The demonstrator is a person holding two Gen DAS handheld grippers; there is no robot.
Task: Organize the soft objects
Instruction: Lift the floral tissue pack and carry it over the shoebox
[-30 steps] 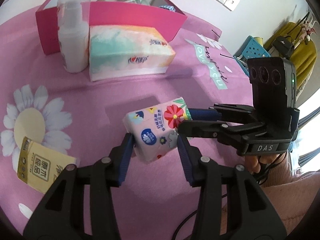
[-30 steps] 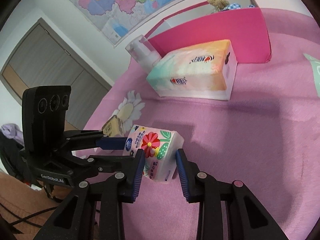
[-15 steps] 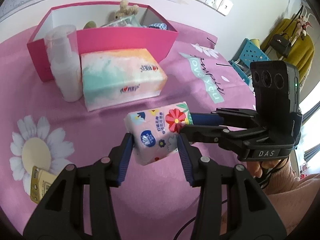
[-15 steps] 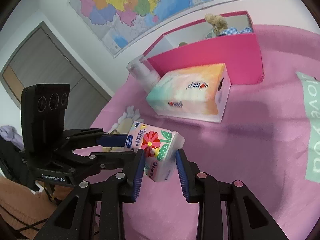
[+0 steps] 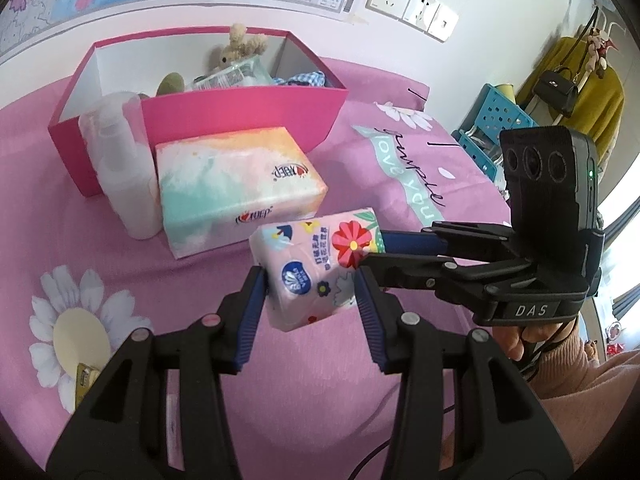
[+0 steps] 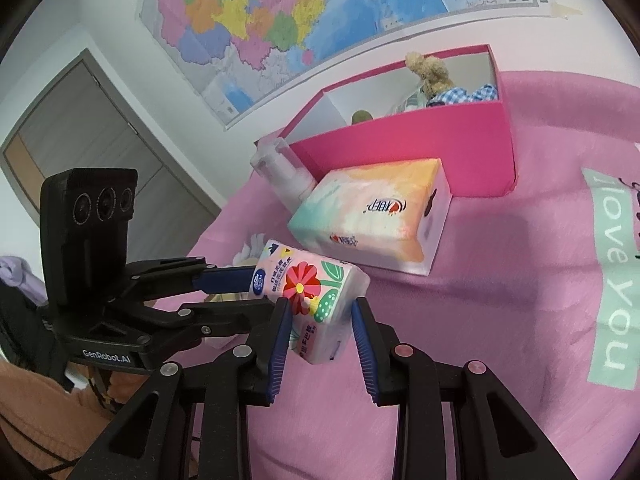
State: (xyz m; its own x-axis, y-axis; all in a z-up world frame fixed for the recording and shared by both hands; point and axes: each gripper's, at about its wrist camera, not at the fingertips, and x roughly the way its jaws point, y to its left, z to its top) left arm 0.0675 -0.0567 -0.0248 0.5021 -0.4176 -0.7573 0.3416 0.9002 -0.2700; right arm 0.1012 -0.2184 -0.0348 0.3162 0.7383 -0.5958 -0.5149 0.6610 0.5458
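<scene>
A small pink tissue pack (image 5: 316, 268) with a red flower print is held in the air above the pink bedspread; it also shows in the right wrist view (image 6: 316, 300). My left gripper (image 5: 310, 292) is shut on its near end. My right gripper (image 6: 320, 320) is shut on the same pack from the other side. Beyond it lies a large pastel tissue pack (image 5: 236, 184), also in the right wrist view (image 6: 372, 216). Behind that stands an open pink box (image 5: 248, 112) holding a plush bear (image 5: 236, 48) and checked cloth.
A translucent pump bottle (image 5: 120, 168) stands against the box's front left, beside the large pack. A yellow packet (image 5: 86, 380) lies at the near left on a daisy print. A wall with a map and sockets stands behind the box. A blue crate (image 5: 496, 120) stands off the bed at right.
Both grippers have lifted the small tissue pack together, up and toward the pink box. The box interior now shows more fully. The grip on the pack is unchanged.
</scene>
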